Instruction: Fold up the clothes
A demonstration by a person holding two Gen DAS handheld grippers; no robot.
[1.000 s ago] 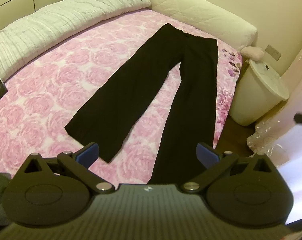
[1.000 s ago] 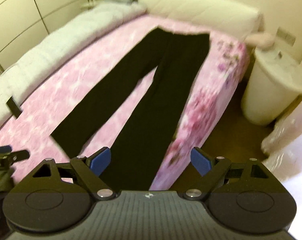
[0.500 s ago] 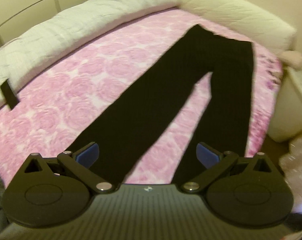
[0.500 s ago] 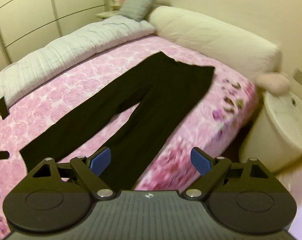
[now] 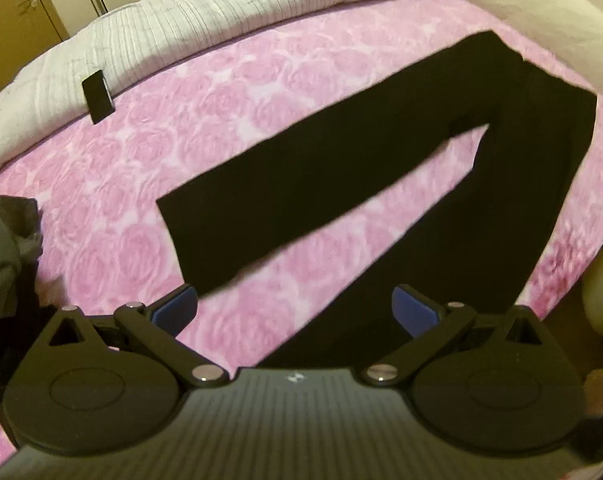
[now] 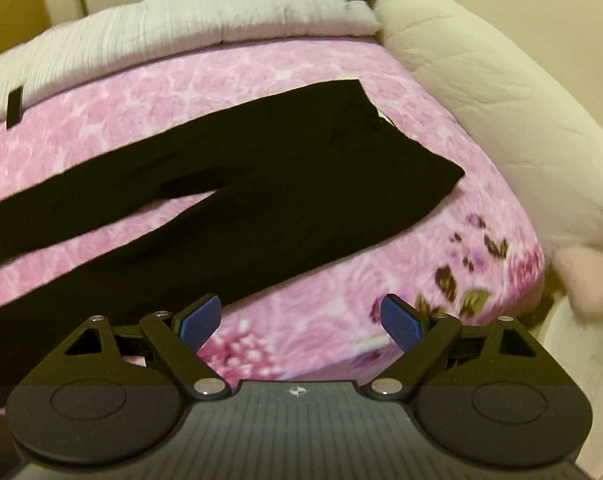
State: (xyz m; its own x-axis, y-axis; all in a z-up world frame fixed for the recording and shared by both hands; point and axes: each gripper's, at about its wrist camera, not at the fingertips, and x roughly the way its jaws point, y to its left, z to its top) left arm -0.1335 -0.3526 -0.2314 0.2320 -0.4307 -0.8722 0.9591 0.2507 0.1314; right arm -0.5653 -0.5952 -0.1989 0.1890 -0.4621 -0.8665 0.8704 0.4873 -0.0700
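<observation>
Black trousers (image 5: pixel 381 168) lie flat on the pink rose-patterned bed (image 5: pixel 181 152), legs spread apart, waistband toward the cream bolster. In the left wrist view my left gripper (image 5: pixel 295 314) hangs open above the bed near the leg ends, nothing between its blue pads. In the right wrist view the trousers (image 6: pixel 261 200) stretch from the left edge to the waistband at centre right. My right gripper (image 6: pixel 301 320) is open over the bed's near edge, beside the waist end, holding nothing.
A white quilt (image 5: pixel 221 12) runs along the bed's far side with a black flat object (image 5: pixel 97 96) at its edge. A cream bolster (image 6: pixel 481 92) lines the head. Dark clothing (image 5: pixel 5 248) is piled at the left. A pale pink item (image 6: pixel 585 276) sits off the bed's corner.
Both views have swung and rolled: the left gripper has come lower over the leg ends, and the right gripper has travelled along the bed's edge toward the waist end. Both stayed open.
</observation>
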